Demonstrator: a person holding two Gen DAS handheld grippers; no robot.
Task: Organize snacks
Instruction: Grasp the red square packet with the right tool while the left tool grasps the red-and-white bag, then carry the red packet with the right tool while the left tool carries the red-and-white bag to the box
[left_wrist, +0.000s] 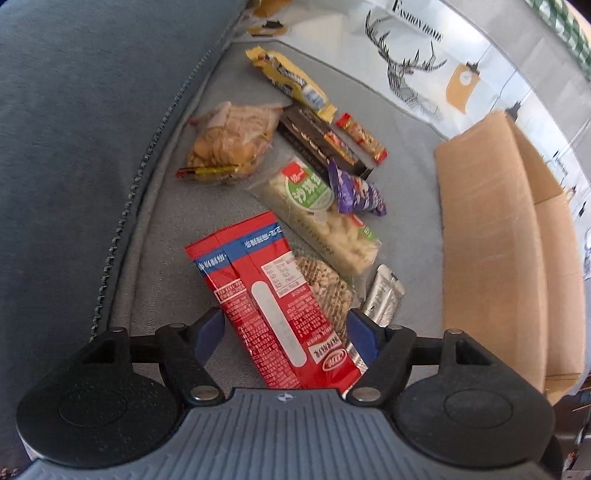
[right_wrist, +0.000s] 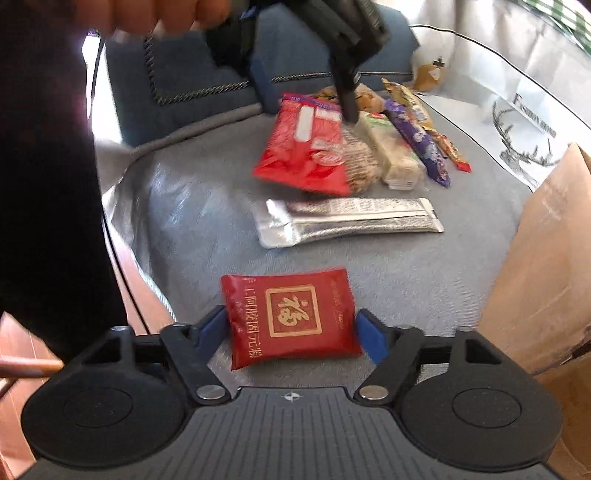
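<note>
Snacks lie on a grey sofa seat (left_wrist: 166, 258). My left gripper (left_wrist: 286, 328) is open, its blue pads on either side of a red-and-blue packet (left_wrist: 266, 295) that lies over a wafer pack (left_wrist: 328, 288). In the right wrist view the left gripper (right_wrist: 347, 107) hangs over that red packet (right_wrist: 303, 147). My right gripper (right_wrist: 291, 332) is open around a small dark-red pouch (right_wrist: 291, 317) with a gold square; the pads stand just beside its edges. A silver packet (right_wrist: 347, 221) lies between the pouch and the pile.
A cardboard box (left_wrist: 495, 240) stands to the right, also in the right wrist view (right_wrist: 546, 266). Behind lie a cookie bag (left_wrist: 229, 144), yellow packet (left_wrist: 291, 81), dark box (left_wrist: 321, 144), green-label pack (left_wrist: 317, 210) and purple packet (left_wrist: 358, 192). A blue cushion (left_wrist: 85, 129) is left.
</note>
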